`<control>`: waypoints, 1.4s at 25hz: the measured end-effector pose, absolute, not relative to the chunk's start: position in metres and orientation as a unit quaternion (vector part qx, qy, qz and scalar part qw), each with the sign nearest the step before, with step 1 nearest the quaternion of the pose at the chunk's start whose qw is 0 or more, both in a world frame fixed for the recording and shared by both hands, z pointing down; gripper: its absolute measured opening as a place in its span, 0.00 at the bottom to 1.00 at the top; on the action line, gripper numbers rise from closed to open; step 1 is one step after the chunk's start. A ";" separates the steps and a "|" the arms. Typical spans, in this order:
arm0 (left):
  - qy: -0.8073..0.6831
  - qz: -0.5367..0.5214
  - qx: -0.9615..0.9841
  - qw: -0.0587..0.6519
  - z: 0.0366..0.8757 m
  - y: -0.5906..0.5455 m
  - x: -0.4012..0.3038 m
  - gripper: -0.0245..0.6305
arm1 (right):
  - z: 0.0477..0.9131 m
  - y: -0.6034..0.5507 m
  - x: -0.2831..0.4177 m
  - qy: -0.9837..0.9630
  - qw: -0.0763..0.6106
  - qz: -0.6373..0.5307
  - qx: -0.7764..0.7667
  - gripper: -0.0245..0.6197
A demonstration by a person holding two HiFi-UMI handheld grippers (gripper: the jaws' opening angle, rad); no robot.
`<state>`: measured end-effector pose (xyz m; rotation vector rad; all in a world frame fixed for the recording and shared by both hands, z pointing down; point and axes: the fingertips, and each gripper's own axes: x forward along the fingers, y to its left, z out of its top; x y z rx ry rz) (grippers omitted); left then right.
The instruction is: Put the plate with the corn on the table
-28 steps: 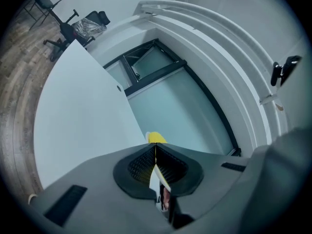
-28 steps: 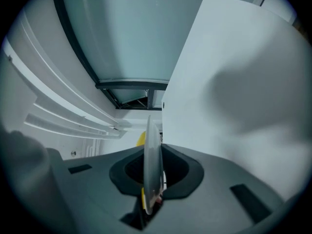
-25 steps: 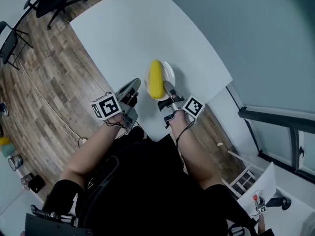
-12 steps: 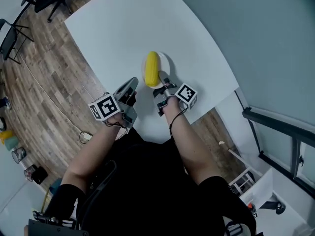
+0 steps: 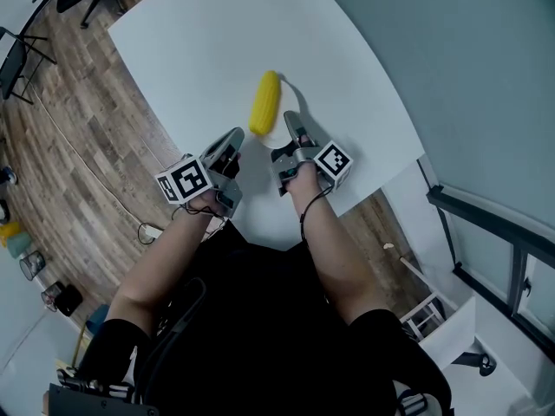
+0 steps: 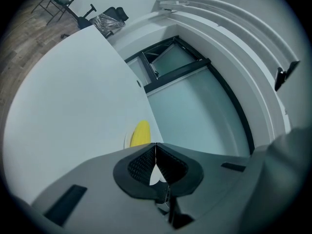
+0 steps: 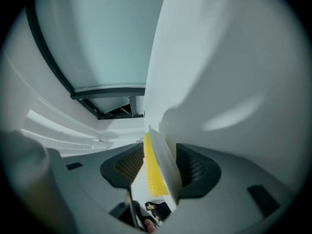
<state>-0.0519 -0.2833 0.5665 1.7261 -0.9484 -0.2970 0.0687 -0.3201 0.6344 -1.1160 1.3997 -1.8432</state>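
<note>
A yellow corn cob lies on a small white plate on the white table. My right gripper is at the plate's near rim. In the right gripper view its jaws are opening; the plate's rim and the corn stand between the pads, with a gap showing on the left side. My left gripper hovers just left of the plate, shut with nothing in it. The left gripper view shows its closed tips and, just beyond them, the corn.
The table's near edge runs just under both grippers. Wooden floor lies to the left, with a folding chair and some cups on it. A glass wall with a dark frame stands to the right.
The plate with the corn has moved farther in over the table with the right gripper. The right jaws, shut on the rim before, now stand apart. The left gripper has hardly moved.
</note>
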 end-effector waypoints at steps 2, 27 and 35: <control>-0.399 -0.123 0.728 0.544 0.568 -0.283 -0.051 0.04 | 0.629 -0.320 0.076 0.546 0.260 -0.664 -0.439 0.42; -0.379 -0.033 0.829 0.409 0.519 -0.235 -0.024 0.04 | 0.542 -0.233 0.113 0.733 0.036 -0.327 -0.596 0.04; -0.399 -0.008 0.885 0.241 0.468 -0.204 -0.021 0.04 | 0.479 -0.189 0.066 0.814 -0.014 -0.163 -0.558 0.04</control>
